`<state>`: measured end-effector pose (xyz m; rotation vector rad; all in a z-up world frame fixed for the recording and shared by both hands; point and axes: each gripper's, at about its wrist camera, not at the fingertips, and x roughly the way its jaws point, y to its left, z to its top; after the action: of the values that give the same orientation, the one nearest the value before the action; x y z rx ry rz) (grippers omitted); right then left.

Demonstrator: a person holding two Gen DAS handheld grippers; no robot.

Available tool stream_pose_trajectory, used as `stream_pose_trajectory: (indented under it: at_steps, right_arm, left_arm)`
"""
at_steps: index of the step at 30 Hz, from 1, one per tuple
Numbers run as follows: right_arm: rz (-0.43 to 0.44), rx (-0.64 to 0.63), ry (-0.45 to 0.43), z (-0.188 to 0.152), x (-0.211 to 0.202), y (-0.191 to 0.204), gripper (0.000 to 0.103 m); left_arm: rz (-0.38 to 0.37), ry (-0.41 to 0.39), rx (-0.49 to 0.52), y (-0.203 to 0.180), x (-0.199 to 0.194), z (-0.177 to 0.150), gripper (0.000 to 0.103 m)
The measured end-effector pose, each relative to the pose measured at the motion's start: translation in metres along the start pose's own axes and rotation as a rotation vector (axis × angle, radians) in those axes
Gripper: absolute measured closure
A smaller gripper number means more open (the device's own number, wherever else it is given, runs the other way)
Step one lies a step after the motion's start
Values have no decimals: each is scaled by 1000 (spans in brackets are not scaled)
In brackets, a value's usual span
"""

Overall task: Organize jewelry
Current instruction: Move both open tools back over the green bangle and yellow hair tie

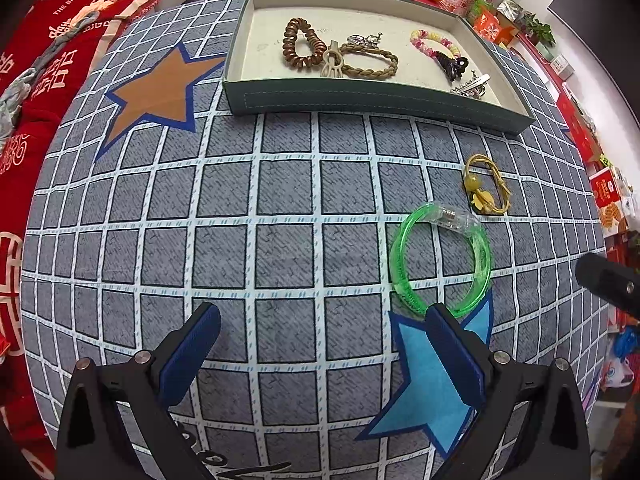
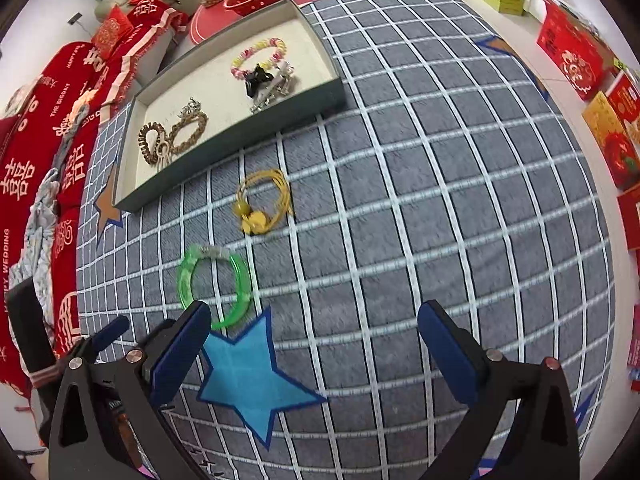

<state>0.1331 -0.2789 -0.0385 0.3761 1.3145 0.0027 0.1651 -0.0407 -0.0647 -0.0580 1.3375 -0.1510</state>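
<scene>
Green bangle (image 1: 440, 258), yellow hair tie (image 1: 486, 184) on rug; tray (image 1: 376, 100) holds maybe seven.

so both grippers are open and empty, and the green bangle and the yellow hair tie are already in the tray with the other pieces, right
Not quite. The green bangle and the yellow hair tie lie on the checked cloth, outside the tray; the left wrist view shows this plainly. The rest holds: the left gripper and right gripper are open and empty.
</scene>
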Motion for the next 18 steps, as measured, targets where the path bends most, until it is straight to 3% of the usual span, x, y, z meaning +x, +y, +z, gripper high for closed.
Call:
stream_pose_trajectory:
  at_steps: [12, 14, 18]
  right_arm:
    - [48, -65, -7, 31, 17, 23, 8]
    - [55, -80, -8, 34, 19, 27, 24]
    - [61, -105, 11, 39, 28, 33, 36]
  left_arm:
    - [13, 14, -6, -31, 31, 24, 0]
    - [19, 14, -1, -36, 35, 27, 0]
    - [24, 12, 2, -39, 44, 29, 0]
